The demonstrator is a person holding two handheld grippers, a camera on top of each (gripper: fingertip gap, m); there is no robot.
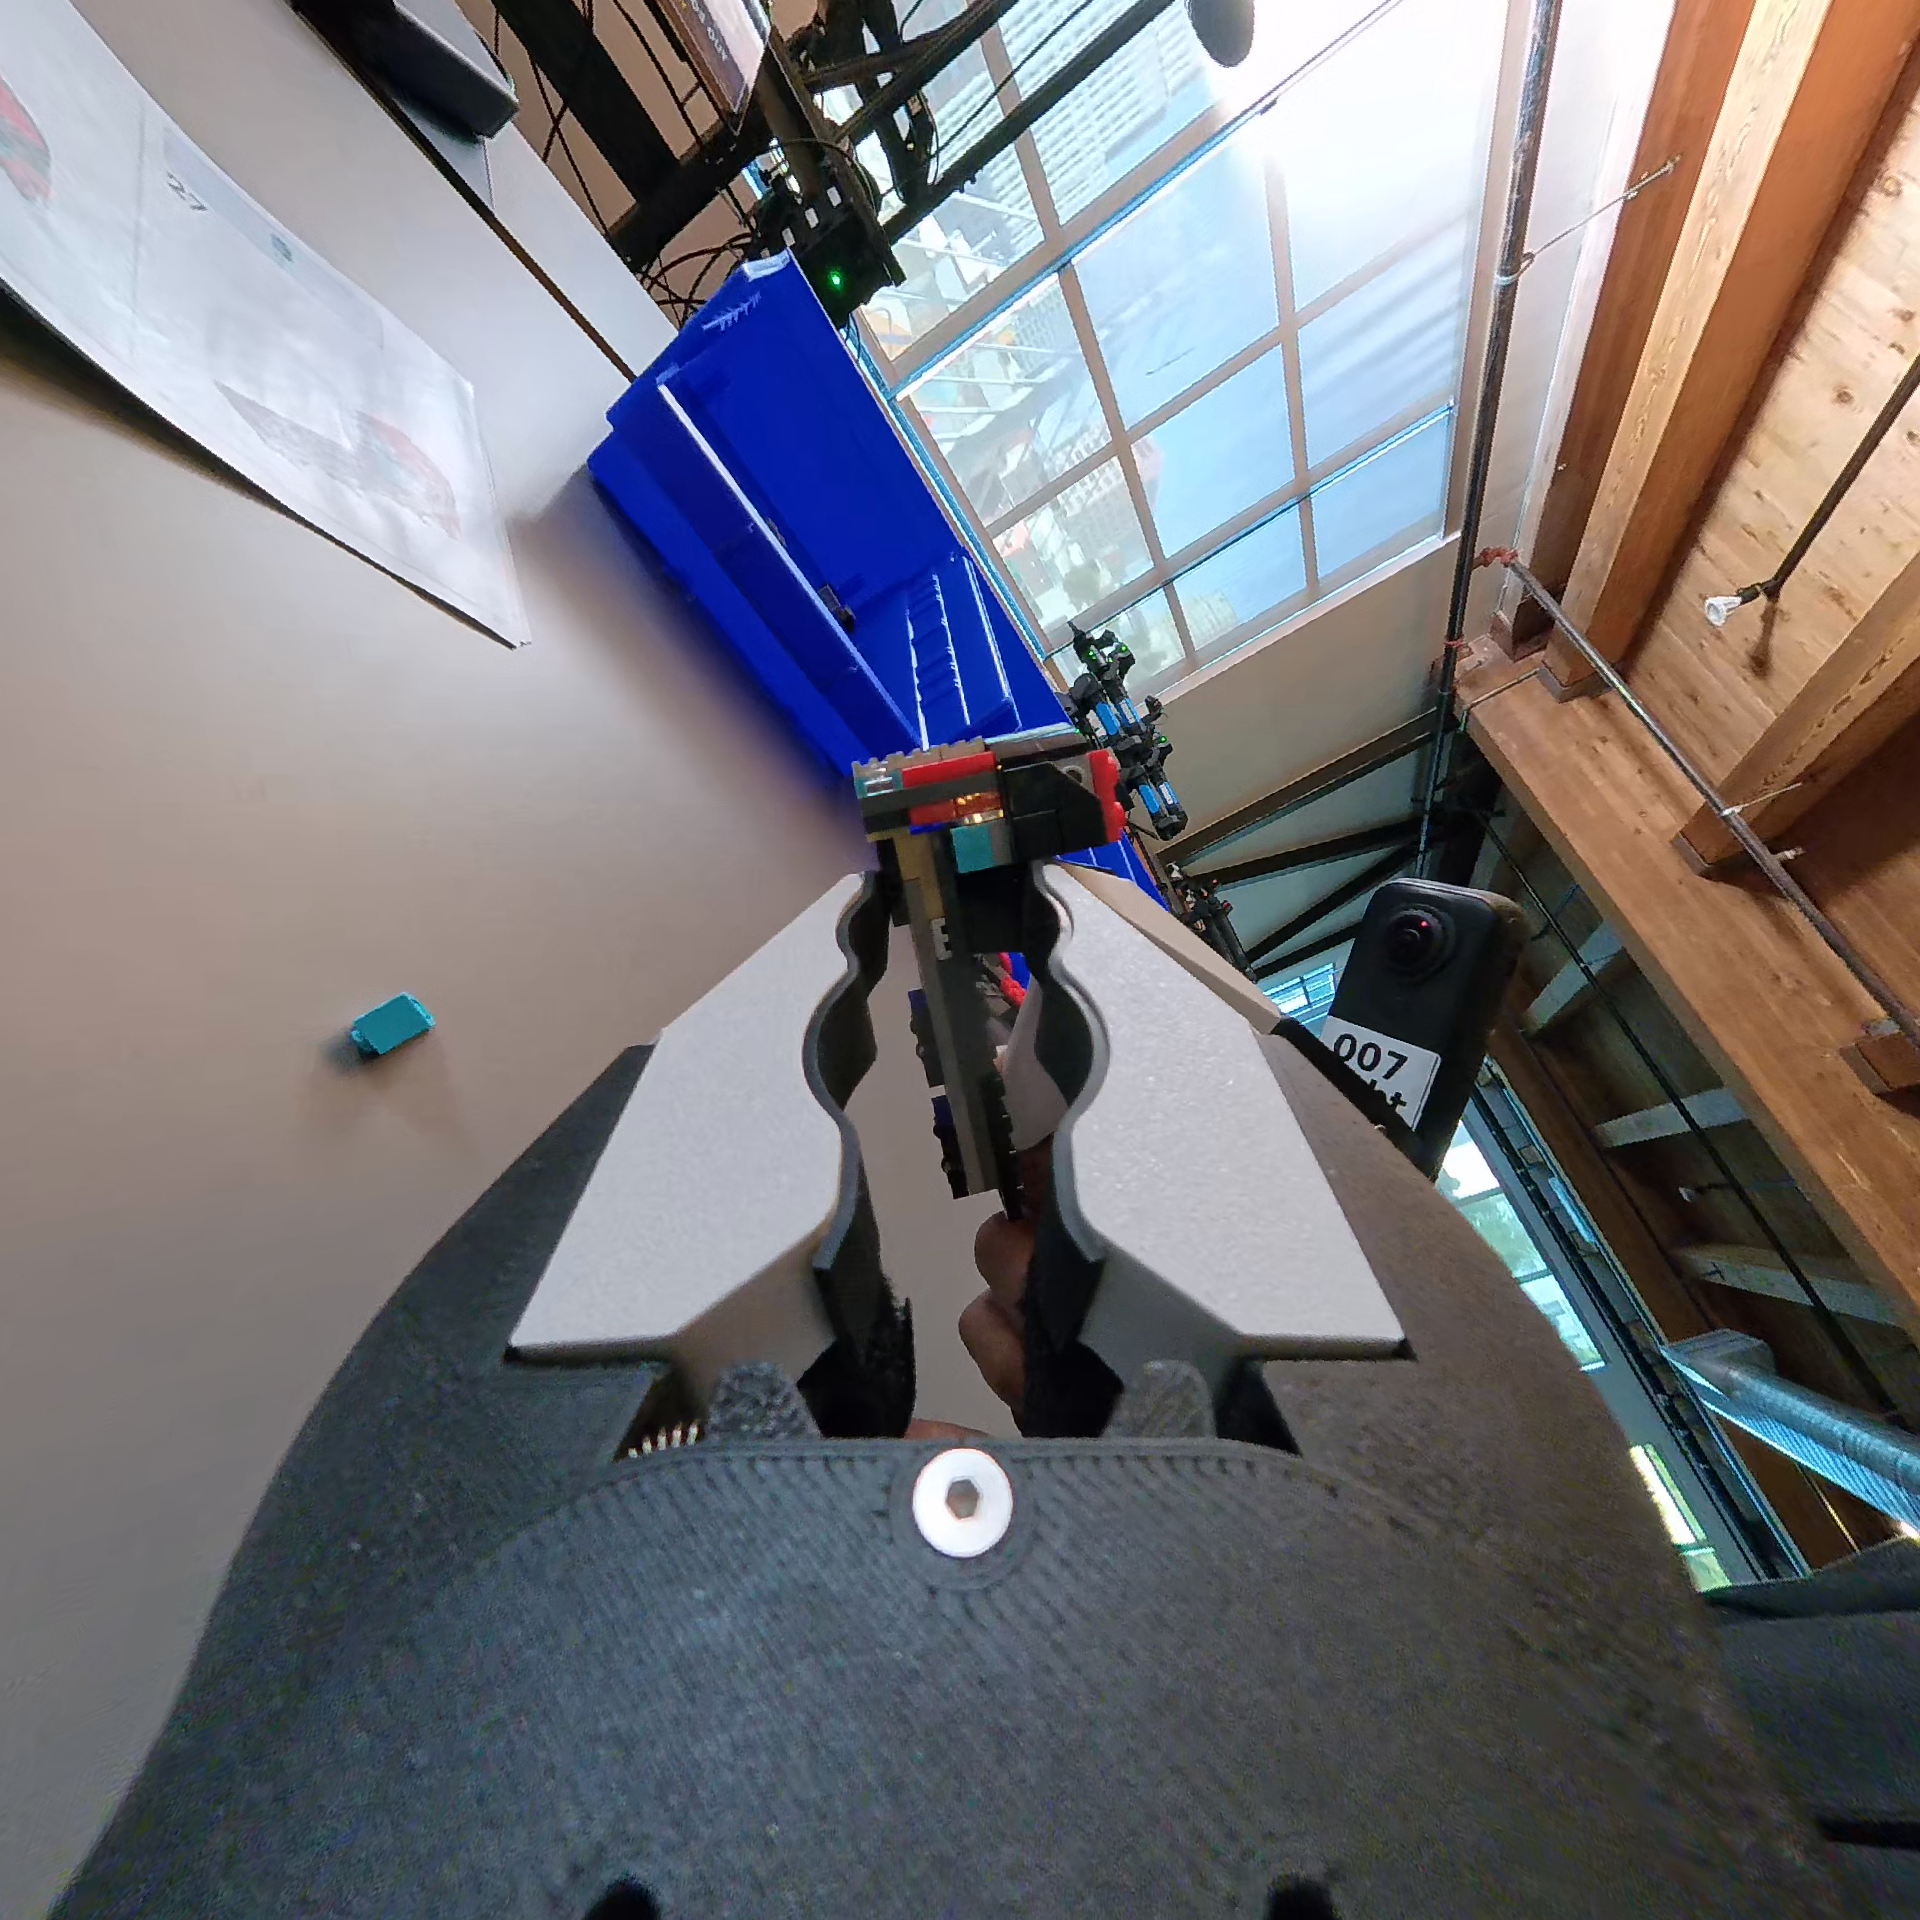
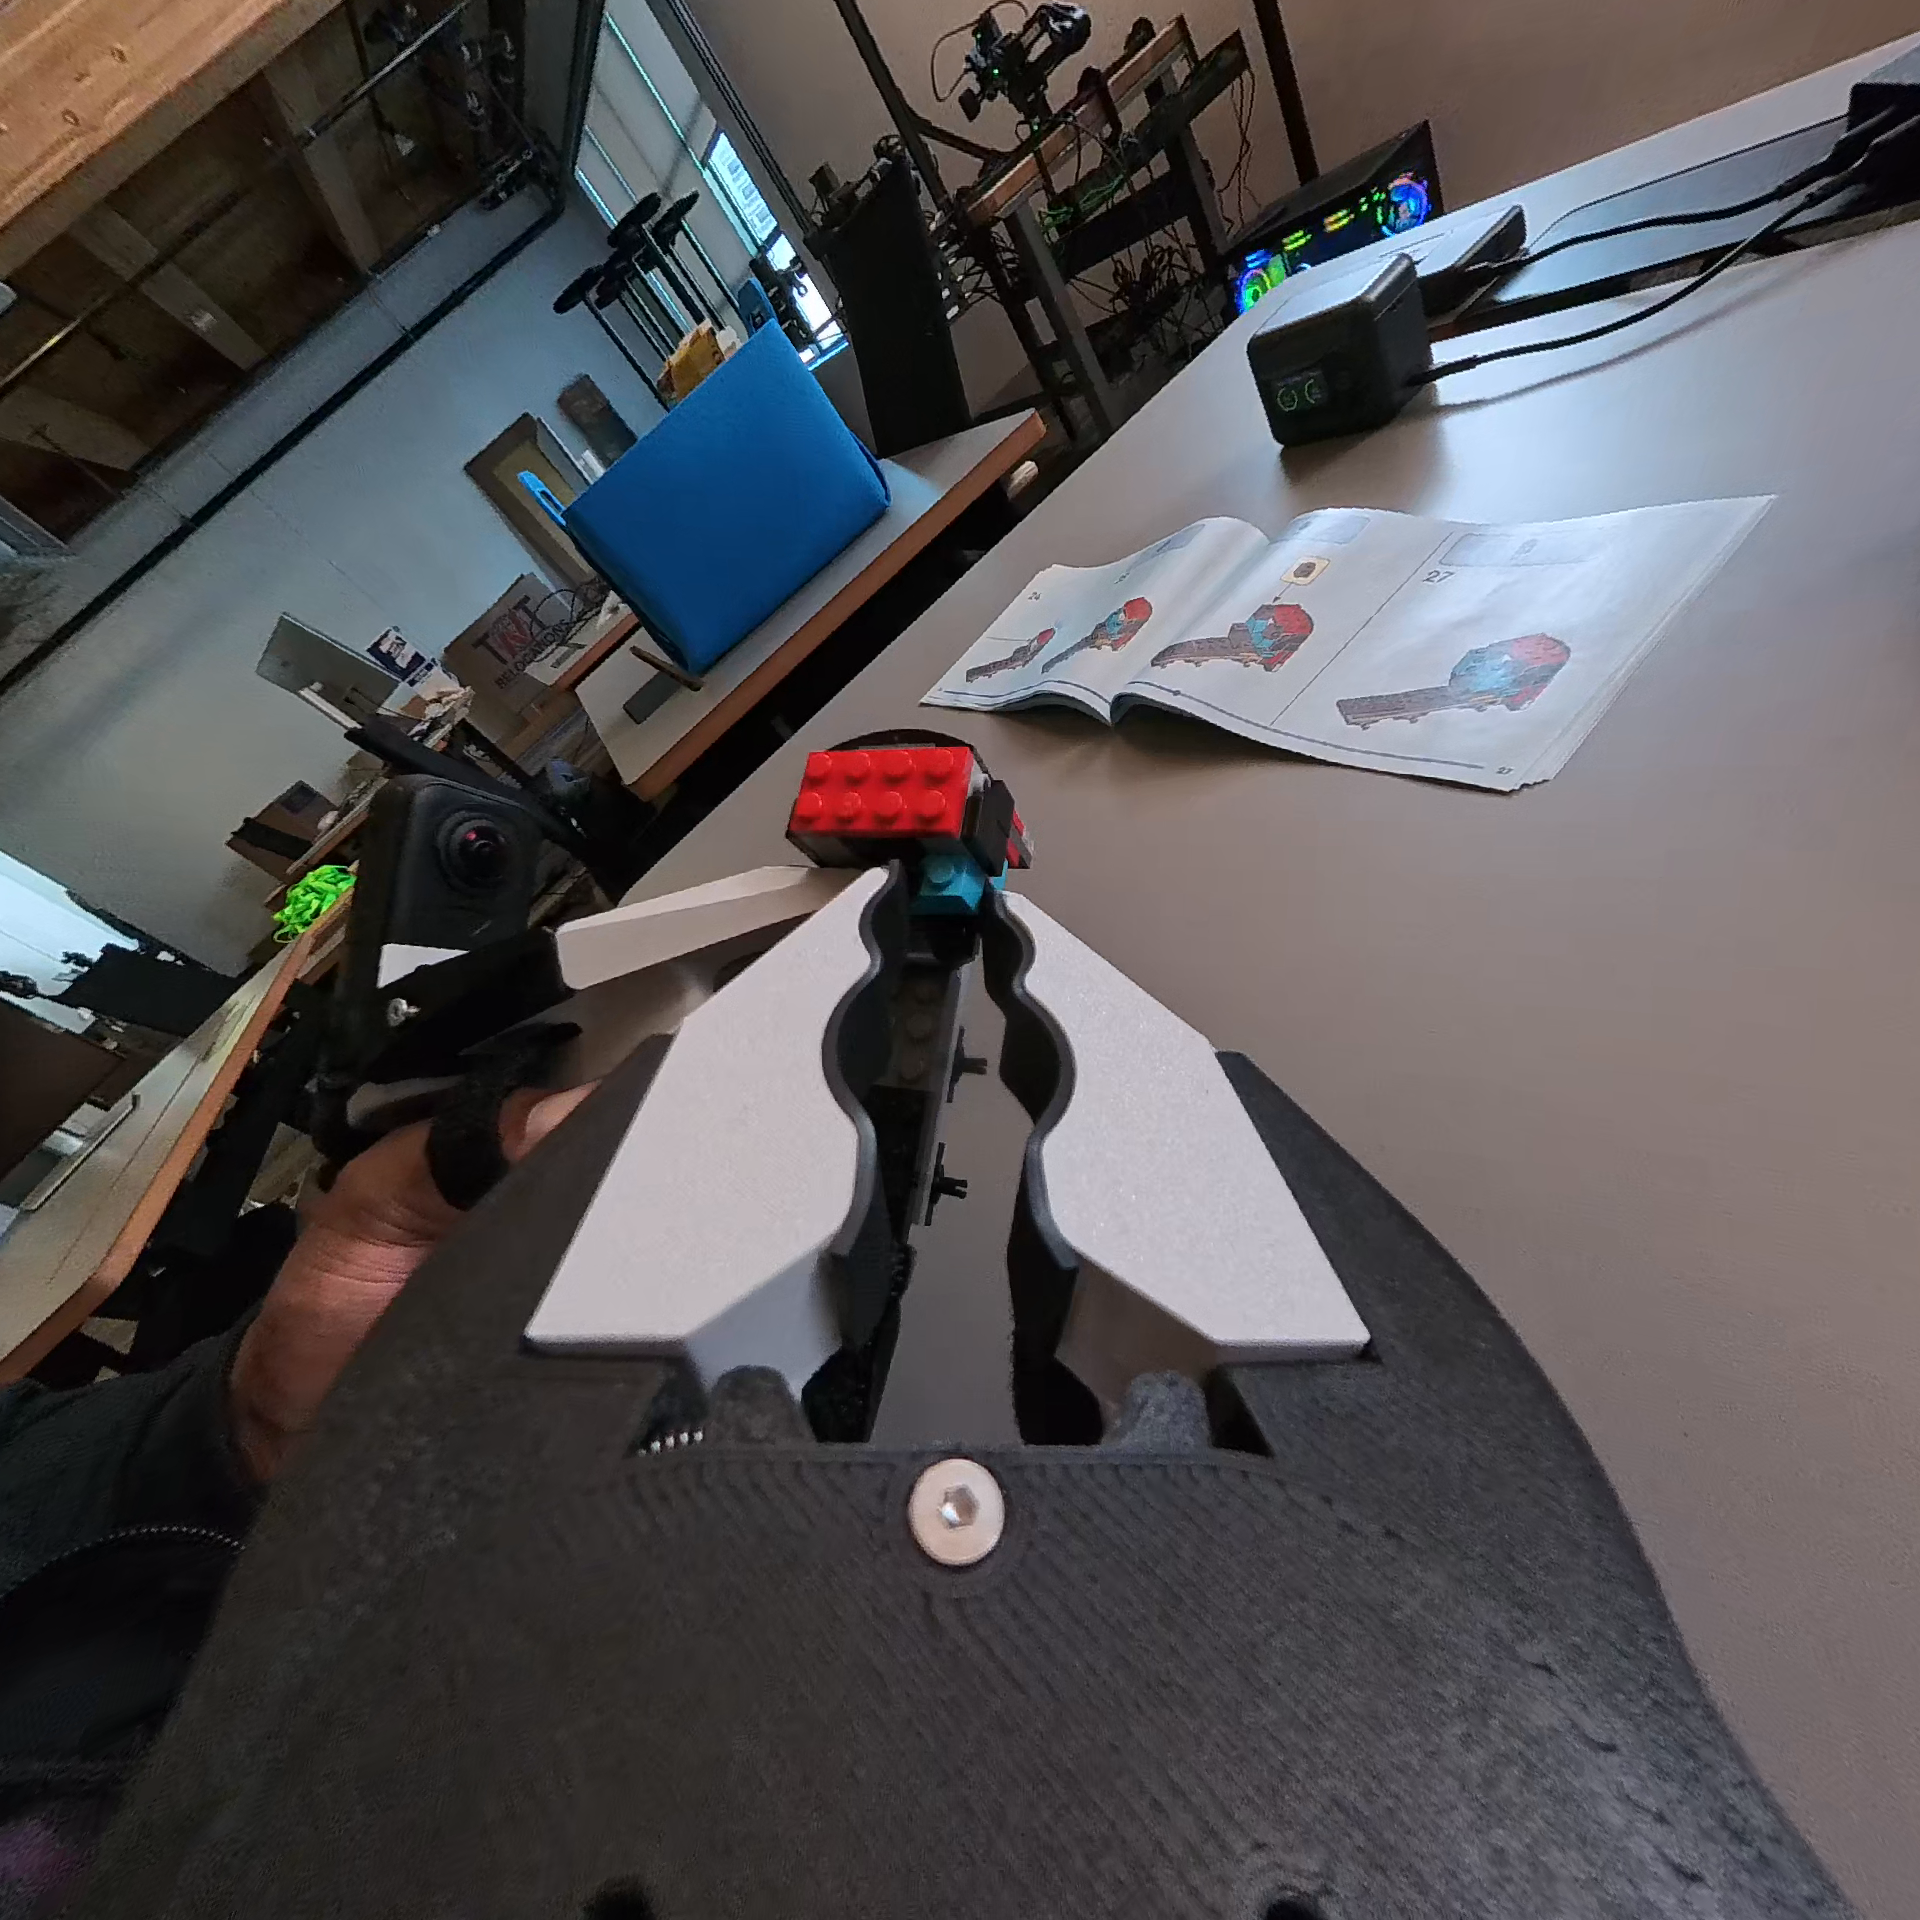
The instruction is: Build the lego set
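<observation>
A part-built lego model (image 1: 971,805) has a red, black and teal head and a long grey and black plate. My left gripper (image 1: 956,894) is shut on that plate, and the head sticks out past the fingertips. My right gripper (image 2: 940,888) is shut on the same model (image 2: 883,805); its red studded brick sits just beyond the tips, above the grey table (image 2: 1507,1091). Each gripper's grey finger shows beside the model in the other's view. A loose teal brick (image 1: 390,1023) lies on the table to the left.
An open instruction booklet (image 2: 1351,644) lies on the table beyond the model, and it also shows in the left wrist view (image 1: 260,364). A blue bin (image 1: 810,520) stands at the table's far side. A black box with cables (image 2: 1340,353) sits further back. The grippers are tip to tip, or close to it. My left gripper's tips are some 10 centimeters from the loose teal brick (image 1: 390,1023).
</observation>
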